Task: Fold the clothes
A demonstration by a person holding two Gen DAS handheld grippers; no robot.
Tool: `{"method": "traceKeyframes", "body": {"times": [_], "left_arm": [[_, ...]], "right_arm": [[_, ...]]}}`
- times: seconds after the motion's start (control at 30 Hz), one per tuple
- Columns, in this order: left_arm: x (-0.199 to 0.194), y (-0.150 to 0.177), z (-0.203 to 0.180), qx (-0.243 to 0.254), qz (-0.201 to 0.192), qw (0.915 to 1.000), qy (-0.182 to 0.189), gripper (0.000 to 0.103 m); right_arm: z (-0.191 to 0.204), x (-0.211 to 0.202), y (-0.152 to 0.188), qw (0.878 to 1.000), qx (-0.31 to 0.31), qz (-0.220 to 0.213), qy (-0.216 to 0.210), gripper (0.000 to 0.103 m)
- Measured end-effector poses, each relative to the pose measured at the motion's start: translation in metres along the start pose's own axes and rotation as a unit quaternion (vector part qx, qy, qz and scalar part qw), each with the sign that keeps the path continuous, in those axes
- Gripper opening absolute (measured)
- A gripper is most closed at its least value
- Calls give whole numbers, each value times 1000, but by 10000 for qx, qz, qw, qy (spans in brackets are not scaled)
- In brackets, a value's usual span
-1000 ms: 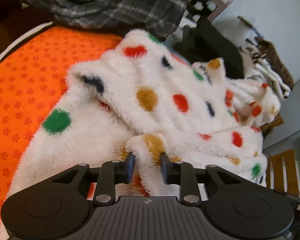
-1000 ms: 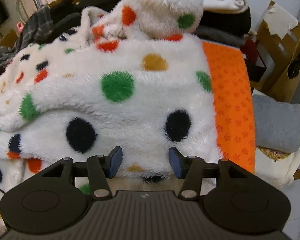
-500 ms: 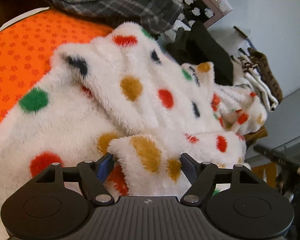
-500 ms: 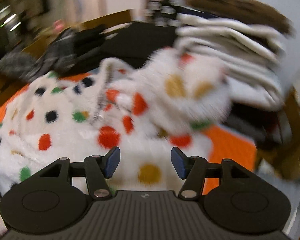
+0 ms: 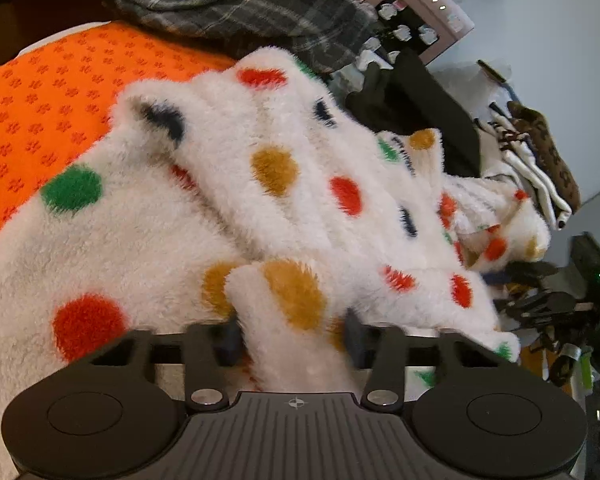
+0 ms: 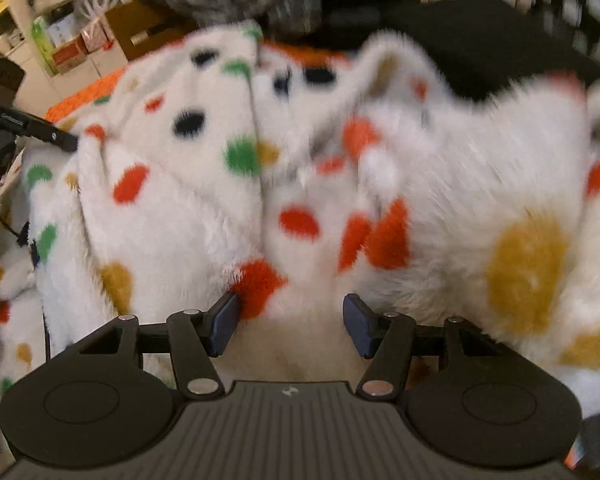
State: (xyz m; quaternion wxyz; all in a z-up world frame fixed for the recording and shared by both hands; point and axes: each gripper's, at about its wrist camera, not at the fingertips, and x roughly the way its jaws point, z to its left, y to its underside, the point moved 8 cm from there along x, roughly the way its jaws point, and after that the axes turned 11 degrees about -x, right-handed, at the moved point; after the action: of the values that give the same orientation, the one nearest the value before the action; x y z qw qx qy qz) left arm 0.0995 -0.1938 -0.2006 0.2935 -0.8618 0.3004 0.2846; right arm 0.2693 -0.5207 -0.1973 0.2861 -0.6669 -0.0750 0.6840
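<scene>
Support surface: orange mat (image 5: 40,92) with darker floral print. White fleece garment with coloured dots (image 5: 180,208) lies directly on mat; grey plaid cloth (image 5: 228,4) rests at mat's far edge, beyond the fleece

We see a fluffy white fleece garment (image 5: 260,184) with red, green, mustard and black dots, lying rumpled in thick folds across the orange mat (image 5: 40,92).

left claw (image 5: 290,336) closing on fold of spotted fleece (image 5: 260,184) | fleece on orange mat (image 5: 48,92)
</scene>
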Motion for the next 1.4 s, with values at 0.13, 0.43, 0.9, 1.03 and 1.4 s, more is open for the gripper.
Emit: {"method": "traceKeyframes", "body": {"times": [0.13,0.43,0.9,1.03,1.4], "left_arm": [[-17,-10,-28,427,-409,9981,164,22],[2,-59,-112,1777,-642,9816,262,21],[130,-88,-116,2430,130,9664,-823,34],[123,-96,-106,1939,197,9800,-399,43],[35,-113,-119,1486,-439,9871,413,59]], "right_arm": [[-4,-13,12,9978,541,-356,-157,7],[-4,-113,52,9753,1237,-1399,1177,6],[-55,-69,103,9406,2107,-876,2515,13],[-44,-95,107,9237,2238,-1154,2888,37],[60,-136,113,8922,2856,-1809,2996,37]]}}
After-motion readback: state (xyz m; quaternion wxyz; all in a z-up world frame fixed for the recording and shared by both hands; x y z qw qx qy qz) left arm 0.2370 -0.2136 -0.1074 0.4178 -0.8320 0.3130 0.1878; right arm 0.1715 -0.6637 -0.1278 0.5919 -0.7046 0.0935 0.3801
